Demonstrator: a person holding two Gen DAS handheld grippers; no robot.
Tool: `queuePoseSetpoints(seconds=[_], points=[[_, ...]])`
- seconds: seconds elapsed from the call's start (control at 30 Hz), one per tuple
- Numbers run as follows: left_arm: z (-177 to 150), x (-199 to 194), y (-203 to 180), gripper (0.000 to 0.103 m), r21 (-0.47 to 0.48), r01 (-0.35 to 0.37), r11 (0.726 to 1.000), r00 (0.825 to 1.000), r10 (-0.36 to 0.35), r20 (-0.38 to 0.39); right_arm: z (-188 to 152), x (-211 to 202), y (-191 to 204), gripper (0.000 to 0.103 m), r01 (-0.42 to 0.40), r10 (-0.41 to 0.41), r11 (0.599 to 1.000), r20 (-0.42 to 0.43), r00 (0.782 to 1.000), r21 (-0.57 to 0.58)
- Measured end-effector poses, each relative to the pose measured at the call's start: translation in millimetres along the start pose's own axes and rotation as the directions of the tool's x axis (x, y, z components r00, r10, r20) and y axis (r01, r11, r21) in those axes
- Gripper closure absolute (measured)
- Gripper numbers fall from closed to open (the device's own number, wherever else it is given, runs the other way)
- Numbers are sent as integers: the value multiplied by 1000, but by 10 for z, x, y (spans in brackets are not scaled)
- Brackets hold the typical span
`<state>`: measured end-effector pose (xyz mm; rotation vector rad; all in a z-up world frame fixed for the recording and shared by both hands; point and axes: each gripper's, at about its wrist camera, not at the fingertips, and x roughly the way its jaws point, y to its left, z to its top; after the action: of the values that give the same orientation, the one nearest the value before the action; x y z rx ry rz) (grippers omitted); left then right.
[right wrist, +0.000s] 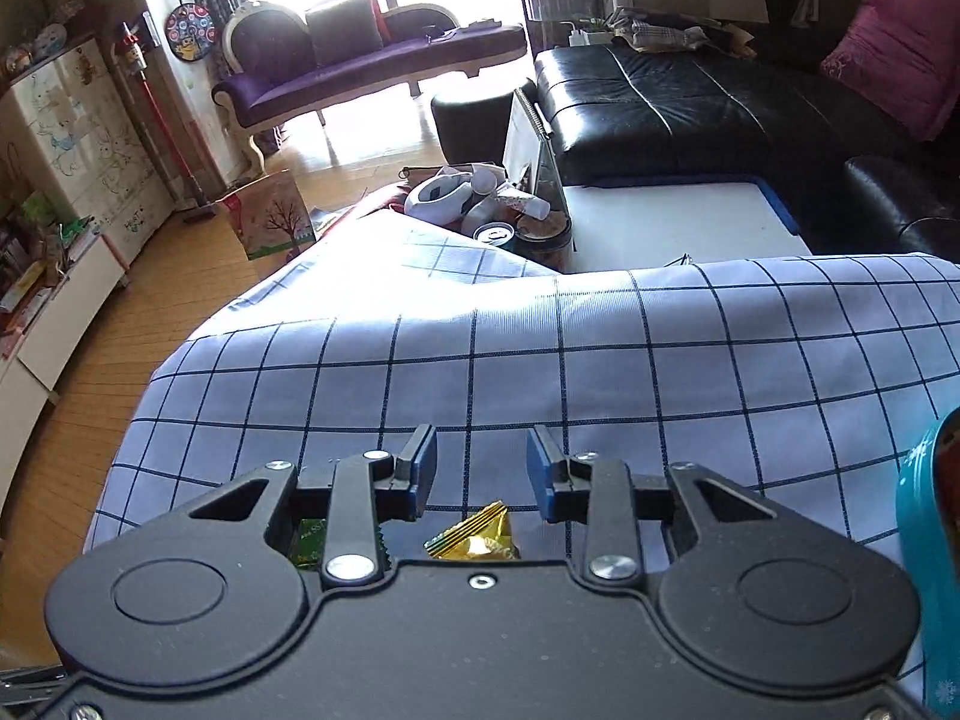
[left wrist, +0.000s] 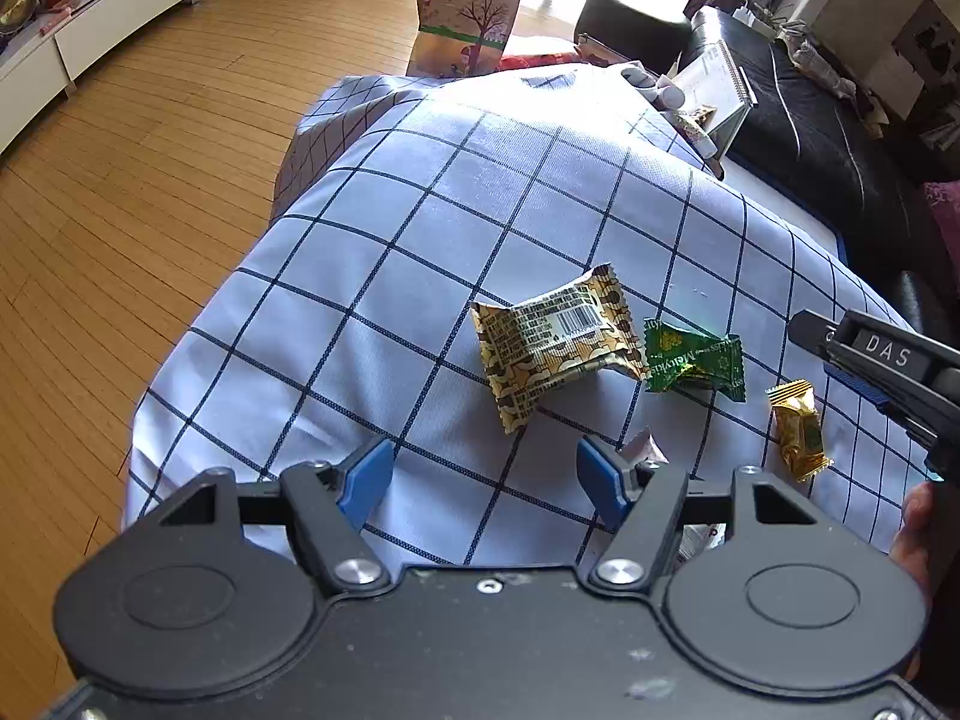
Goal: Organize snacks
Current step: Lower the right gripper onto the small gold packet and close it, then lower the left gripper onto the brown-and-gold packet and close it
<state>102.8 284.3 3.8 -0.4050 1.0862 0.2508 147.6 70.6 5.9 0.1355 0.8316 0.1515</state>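
Several wrapped snacks lie on a blue checked cloth. A beige packet with a barcode sits just beyond my left gripper. That gripper is open, with only cloth between its blue pads. A green candy and a small gold packet lie to the right of the beige packet. A white wrapper peeks out behind the right finger. My right gripper stands open over the cloth. The gold packet lies under it near its base, untouched by the pads. The green candy shows through its frame.
The right gripper's black body enters the left wrist view at the right edge. A teal container stands at the right. Bottles and cans crowd the far table end. Beyond are a paper bag, a black sofa and wooden floor.
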Motion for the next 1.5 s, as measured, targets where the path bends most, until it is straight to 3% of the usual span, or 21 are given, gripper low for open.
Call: queuePoseSetpoints(seconds=[0.17, 0.43, 0.73, 0.97, 1.17, 1.33, 1.5], points=[[1, -16, 21, 35, -8, 8, 1000, 1000, -8, 5, -110, 11, -52, 77, -5, 5, 1000, -29, 1000, 3], [-2, -47, 47, 36, -10, 20, 1000, 1000, -20, 17, -490, -313, -120, 78, -6, 4, 998, -38, 999, -55], [-5, -86, 21, 38, 8, 39, 999, 999, -39, 38, -811, -637, -316, 78, -31, 34, 999, -69, 997, 34], [-3, -295, 31, 38, 22, 48, 999, 989, -50, 142, -898, -657, -425, 78, -40, 40, 997, -5, 999, 66], [135, -370, -54, 38, 40, -15, 999, 976, 6, 219, -907, -667, -506, 78, -75, 75, 994, -3, 997, 84], [436, -145, -269, 39, 117, 5, 993, 987, -24, 161, -910, -678, -598, 78, -100, 101, 990, -4, 995, 102], [779, 62, -271, 41, 20, -21, 1000, 994, 19, 111, -902, -660, -618, 77, -110, 111, 988, -7, 994, 111]])
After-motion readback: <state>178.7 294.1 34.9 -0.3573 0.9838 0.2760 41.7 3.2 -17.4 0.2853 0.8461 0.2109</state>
